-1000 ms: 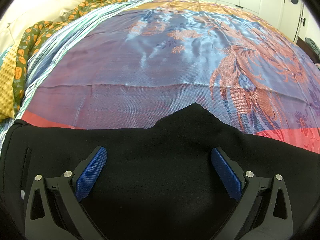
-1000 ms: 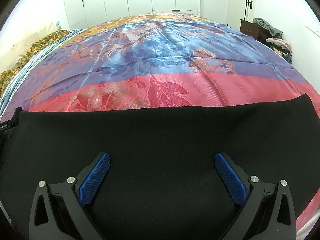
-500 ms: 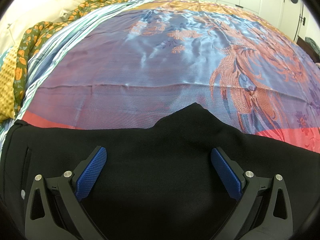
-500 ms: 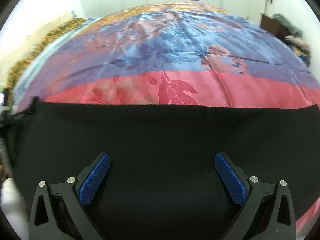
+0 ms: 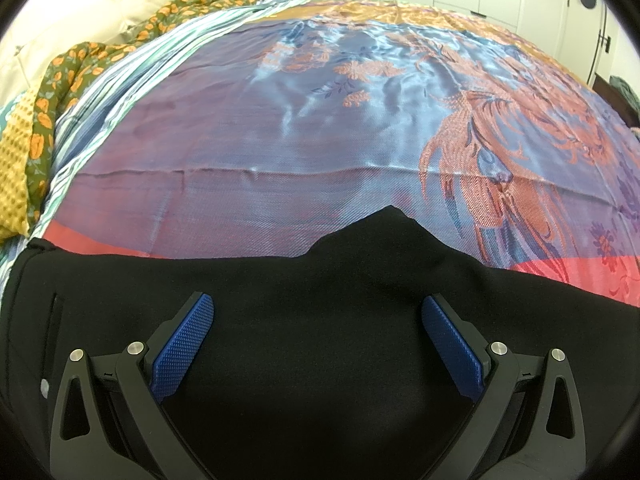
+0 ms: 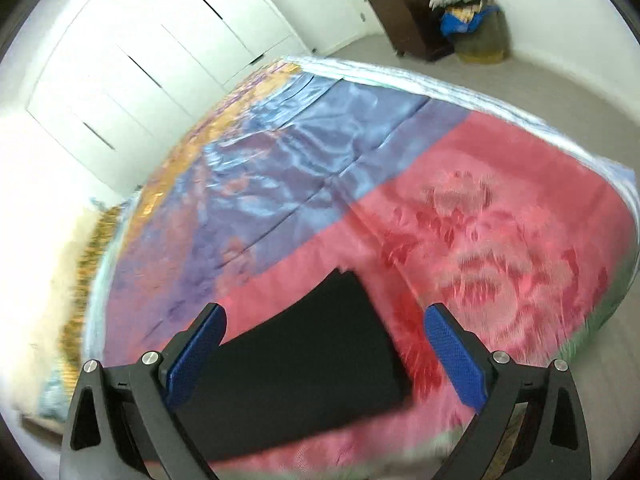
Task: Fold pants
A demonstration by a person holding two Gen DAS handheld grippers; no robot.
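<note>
Black pants [image 5: 312,320] lie flat across the near edge of a satin bedspread [image 5: 320,120], with the crotch point poking toward the bed's middle. My left gripper [image 5: 316,316] hovers open above the pants' upper part, blue pads wide apart, nothing held. A pocket slit shows at the far left. In the right wrist view, which is tilted and blurred, the hem end of a pants leg [image 6: 312,344] lies on the red border of the bedspread [image 6: 500,240]. My right gripper [image 6: 324,328] is open above that leg end, empty.
Patterned pillows and a floral cover [image 5: 52,80] sit at the bed's left. White wardrobe doors [image 6: 140,60] stand behind the bed. A dark wooden cabinet [image 6: 412,20] and a basket of clothes [image 6: 476,28] stand on the floor beyond the bed's corner.
The right gripper has swung sharply to the right and tilted, from over the middle of the pants to the leg hem. The left gripper has stayed still.
</note>
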